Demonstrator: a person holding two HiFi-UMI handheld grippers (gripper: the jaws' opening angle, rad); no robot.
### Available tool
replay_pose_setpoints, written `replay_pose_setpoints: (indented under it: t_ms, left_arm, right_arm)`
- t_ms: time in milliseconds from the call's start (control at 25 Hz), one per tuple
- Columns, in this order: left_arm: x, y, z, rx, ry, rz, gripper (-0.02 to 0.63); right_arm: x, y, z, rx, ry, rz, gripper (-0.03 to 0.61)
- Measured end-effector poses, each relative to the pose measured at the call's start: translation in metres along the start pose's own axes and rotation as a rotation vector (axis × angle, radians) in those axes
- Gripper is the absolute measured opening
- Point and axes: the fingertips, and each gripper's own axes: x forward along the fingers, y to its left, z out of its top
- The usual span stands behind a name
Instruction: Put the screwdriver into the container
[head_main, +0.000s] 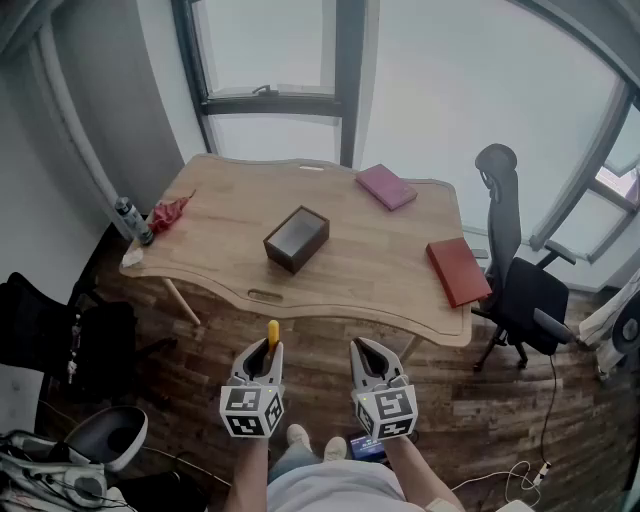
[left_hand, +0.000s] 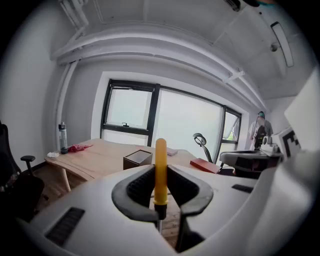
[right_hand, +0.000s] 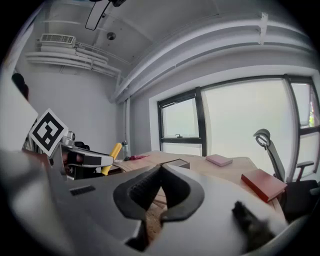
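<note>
Left gripper (left_hand: 160, 168) clamps the screwdriver (left_hand: 160, 175) upright (yellow handle, seemingly thin shaft).

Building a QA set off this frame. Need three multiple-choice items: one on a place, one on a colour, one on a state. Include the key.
1. Where does the dark container stand?
A. near the middle of the wooden table
B. at the table's left edge
C. under the table

2. What colour is the handle of the screwdriver?
A. red
B. yellow
C. blue

3. How is the right gripper?
A. shut on the screwdriver
B. wide open
C. shut, holding nothing

Key:
1 A: the head view shows it mid-tabletop, well in from every edge.
2 B: the handle stands yellow between the jaws of the left gripper, which is closed on it.
3 C: in the right gripper view the jaw tips meet with nothing between them.
</note>
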Motion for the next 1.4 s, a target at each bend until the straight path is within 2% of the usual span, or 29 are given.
replay_pose_setpoints:
  t_ms: [1000,1400]
  left_arm:
    - [-0.006,-0.003,0.007,0.025,-0.003,0.039,0.08]
    - [0.036,0.018,0.017,0.01,-0.009,0.051,0.08]
  right_arm:
    - [-0.005,-0.01,0.005,0.027,-0.026,0.014,0.032]
    - [0.037,-0.031,0.007,0.026,-0.017,0.008,0.032]
